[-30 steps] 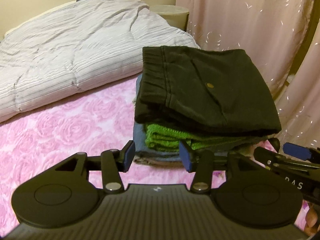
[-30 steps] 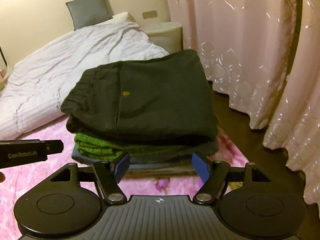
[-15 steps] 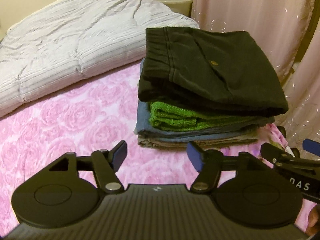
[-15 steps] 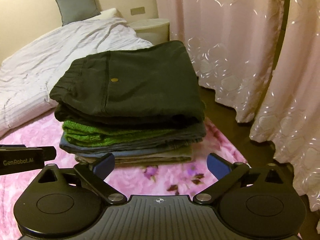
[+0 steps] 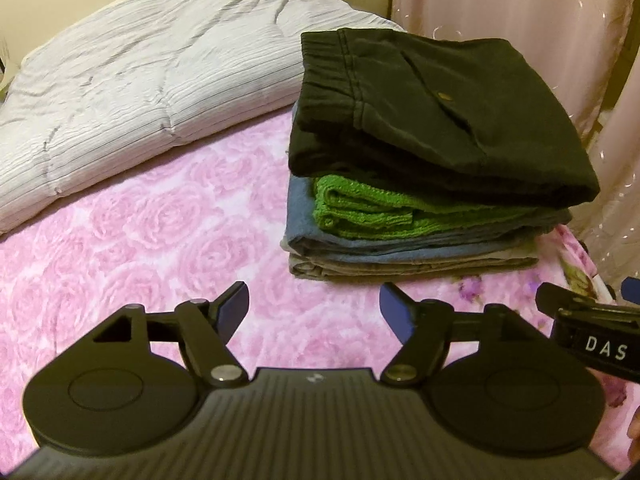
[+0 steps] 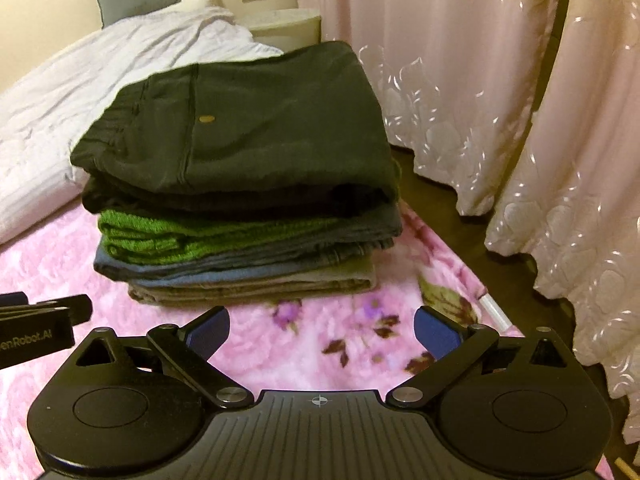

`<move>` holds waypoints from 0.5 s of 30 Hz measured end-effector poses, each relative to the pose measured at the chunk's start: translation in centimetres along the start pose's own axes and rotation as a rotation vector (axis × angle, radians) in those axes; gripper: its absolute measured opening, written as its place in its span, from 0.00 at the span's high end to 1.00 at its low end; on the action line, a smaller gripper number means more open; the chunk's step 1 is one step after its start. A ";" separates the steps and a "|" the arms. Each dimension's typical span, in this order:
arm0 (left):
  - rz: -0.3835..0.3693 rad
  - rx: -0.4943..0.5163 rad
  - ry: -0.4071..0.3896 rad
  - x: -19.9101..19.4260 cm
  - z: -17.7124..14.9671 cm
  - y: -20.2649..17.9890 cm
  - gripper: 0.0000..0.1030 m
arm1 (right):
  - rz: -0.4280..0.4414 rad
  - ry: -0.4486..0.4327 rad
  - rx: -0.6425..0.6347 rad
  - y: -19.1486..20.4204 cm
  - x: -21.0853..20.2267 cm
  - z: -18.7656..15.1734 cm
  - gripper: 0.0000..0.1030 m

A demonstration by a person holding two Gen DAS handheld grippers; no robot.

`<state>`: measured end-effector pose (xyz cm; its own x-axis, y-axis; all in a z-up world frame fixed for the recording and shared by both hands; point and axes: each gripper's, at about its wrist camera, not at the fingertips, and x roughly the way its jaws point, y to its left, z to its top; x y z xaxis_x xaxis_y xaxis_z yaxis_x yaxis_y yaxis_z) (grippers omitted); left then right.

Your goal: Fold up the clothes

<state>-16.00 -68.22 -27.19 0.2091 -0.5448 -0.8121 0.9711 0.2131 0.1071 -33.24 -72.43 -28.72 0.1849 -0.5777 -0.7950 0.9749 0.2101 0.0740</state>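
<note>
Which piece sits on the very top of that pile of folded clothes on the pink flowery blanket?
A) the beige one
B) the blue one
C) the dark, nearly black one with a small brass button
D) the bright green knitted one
C: the dark, nearly black folded garment with the brass button caps the pile, above the green knitted piece, the blue piece and the beige piece at the bottom.

Left tool [image 5: 314,308] and right tool [image 6: 322,330], both angled downward, jaws just opened, nothing between.
</note>
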 end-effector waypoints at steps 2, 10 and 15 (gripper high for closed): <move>-0.001 -0.005 0.002 0.1 -0.2 0.1 0.33 | -0.006 0.006 -0.008 0.1 0.1 -0.1 0.02; 0.001 -0.002 0.004 0.2 -1.1 -0.2 0.33 | -0.010 0.035 -0.002 0.2 0.4 -0.3 0.02; -0.001 -0.007 0.015 0.2 -1.7 -0.3 0.33 | -0.011 0.050 0.006 -0.1 0.3 -0.5 0.02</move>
<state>-16.49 -67.01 -28.32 0.2060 -0.5328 -0.8208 0.9706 0.2179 0.1021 -33.33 -72.19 -29.28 0.1679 -0.5396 -0.8250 0.9775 0.1996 0.0684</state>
